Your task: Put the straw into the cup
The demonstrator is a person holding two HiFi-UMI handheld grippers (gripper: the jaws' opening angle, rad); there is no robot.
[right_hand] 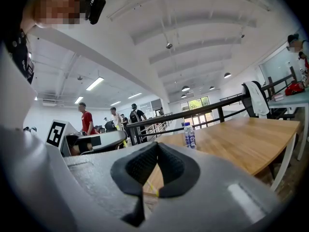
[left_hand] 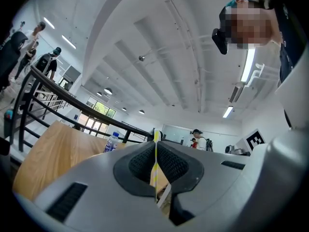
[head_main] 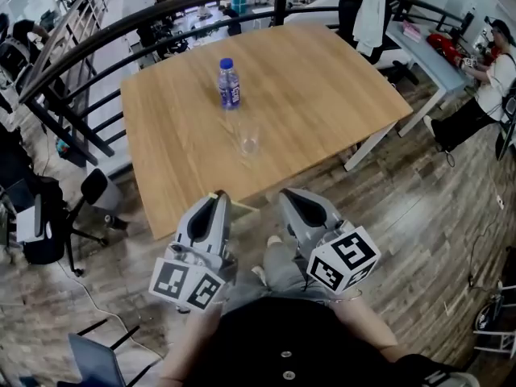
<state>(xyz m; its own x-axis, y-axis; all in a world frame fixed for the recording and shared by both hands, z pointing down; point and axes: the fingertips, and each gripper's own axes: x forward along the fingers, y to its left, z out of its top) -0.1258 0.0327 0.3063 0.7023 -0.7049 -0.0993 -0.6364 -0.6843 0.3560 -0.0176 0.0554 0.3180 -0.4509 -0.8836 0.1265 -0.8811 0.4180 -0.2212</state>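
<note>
At the lower left of the head view, we hold the left gripper (head_main: 218, 197) with its jaws pinched on the straw (left_hand: 156, 164), a thin yellow-and-white one standing upright between the pads. Just right of it, the right gripper (head_main: 290, 194) has its jaws pressed together on nothing. Above both, near the frame's centre, the clear cup (head_main: 248, 138) stands on the bench (head_main: 339, 87), a water bottle (head_main: 229, 83) just beyond it.
</note>
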